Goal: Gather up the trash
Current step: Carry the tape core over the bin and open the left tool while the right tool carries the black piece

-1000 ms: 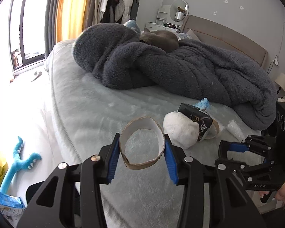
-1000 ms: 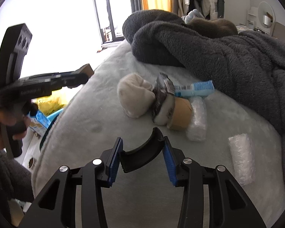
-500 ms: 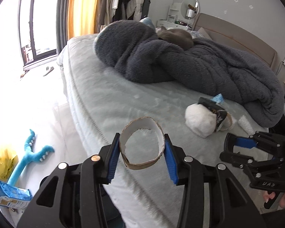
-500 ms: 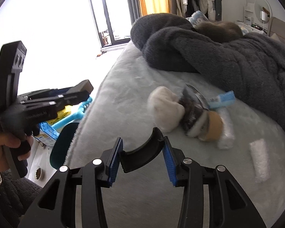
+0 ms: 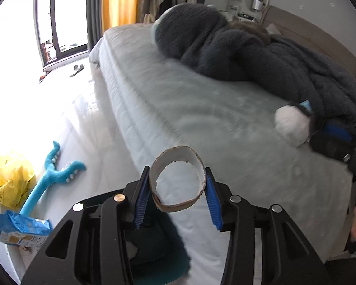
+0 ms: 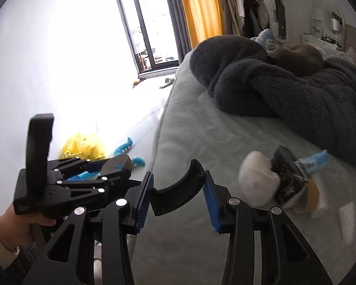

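Observation:
My left gripper [image 5: 176,196] is shut on a cardboard tape ring [image 5: 178,205], held over the bed's edge above a dark teal bin [image 5: 159,249]. My right gripper [image 6: 176,198] is shut on a curved black plastic piece [image 6: 175,193] over the bed's near edge. Trash lies on the grey bed [image 6: 201,137]: a white wad [image 6: 256,178], a dark wrapper [image 6: 287,175], a blue-white packet [image 6: 316,160], a brown roll [image 6: 314,196]. The white wad also shows in the left wrist view [image 5: 290,124]. The left gripper shows at the left of the right wrist view [image 6: 116,166].
A dark fleece blanket [image 5: 261,54] with a grey cat [image 6: 299,58] on it fills the far bed. On the floor lie a yellow bag [image 5: 10,181], a blue toy [image 5: 49,173] and a blue package [image 5: 19,228]. A window [image 6: 149,23] is beyond.
Both grippers have pulled back and left from the trash pile toward the bed's edge, each still holding its piece. The teal bin has come into view under the left gripper.

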`<state>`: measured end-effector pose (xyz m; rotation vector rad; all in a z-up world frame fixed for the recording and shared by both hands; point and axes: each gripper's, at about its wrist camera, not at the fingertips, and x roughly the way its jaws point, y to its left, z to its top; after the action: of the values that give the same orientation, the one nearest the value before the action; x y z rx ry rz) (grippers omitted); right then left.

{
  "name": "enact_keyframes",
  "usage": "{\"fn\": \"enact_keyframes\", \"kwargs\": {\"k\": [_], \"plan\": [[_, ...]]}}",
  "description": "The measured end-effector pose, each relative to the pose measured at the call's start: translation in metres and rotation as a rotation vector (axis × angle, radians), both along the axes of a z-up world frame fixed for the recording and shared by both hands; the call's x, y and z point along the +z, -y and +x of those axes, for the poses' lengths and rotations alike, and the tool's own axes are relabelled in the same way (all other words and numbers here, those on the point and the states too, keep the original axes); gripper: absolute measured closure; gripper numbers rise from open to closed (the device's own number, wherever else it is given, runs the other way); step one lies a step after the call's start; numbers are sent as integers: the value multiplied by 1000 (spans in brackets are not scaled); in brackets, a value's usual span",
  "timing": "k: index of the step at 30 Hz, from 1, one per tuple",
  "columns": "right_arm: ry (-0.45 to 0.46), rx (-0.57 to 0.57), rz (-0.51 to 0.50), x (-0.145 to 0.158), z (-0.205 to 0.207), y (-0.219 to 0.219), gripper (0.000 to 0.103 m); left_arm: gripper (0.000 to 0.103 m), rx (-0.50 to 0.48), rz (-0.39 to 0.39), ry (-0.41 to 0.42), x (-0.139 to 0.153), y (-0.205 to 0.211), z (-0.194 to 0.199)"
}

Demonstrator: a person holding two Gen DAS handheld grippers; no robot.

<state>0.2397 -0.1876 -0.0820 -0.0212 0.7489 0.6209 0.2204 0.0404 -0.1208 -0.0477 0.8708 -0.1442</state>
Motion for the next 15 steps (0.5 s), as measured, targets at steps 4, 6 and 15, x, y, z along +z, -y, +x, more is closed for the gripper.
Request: {"fn": "enact_keyframes", "kwargs": {"k": [4,6,15], "plan": [[-8,30,-8,0,5,-28,60,56,35,-22,-26,-16,-21,-4],[-17,40,1,0,8,-37,60,56,57,-38,-42,-25,-33,-6],[-53,88,19,3,11,-79,60,56,176,-62,-128,-61,-90,-23]]}}
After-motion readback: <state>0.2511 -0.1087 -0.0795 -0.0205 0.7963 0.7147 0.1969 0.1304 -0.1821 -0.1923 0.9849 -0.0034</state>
